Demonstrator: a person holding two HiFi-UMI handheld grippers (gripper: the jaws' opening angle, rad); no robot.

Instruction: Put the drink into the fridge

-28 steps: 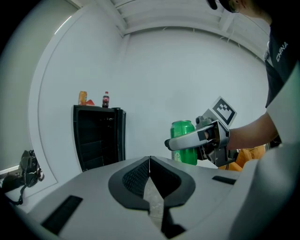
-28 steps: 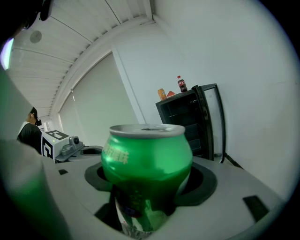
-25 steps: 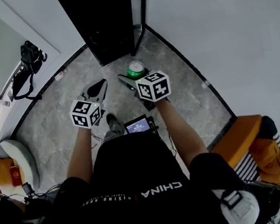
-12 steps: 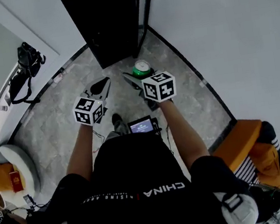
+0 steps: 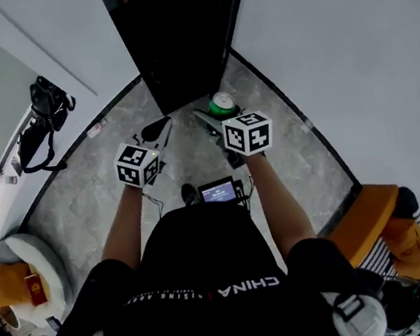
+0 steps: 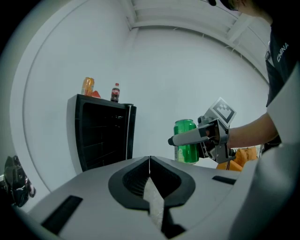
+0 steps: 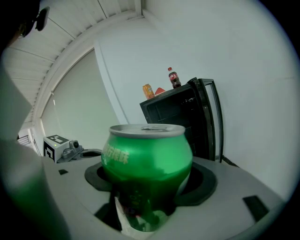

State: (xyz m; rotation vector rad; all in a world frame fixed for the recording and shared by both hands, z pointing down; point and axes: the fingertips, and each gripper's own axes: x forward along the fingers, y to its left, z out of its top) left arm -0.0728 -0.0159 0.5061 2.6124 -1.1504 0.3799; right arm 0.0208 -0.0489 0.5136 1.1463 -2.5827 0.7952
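Green can in right tongs, now nearer fridge.

The black fridge at 12 o'clock now looms larger in the head view, and its top edge has come into sight. The left gripper and the right gripper, with its green can, now sit closer to the fridge's foot.

Left tool closed (green can beyond)

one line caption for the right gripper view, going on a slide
Right gripper shut on an upright green can, facing the black fridge ahead.
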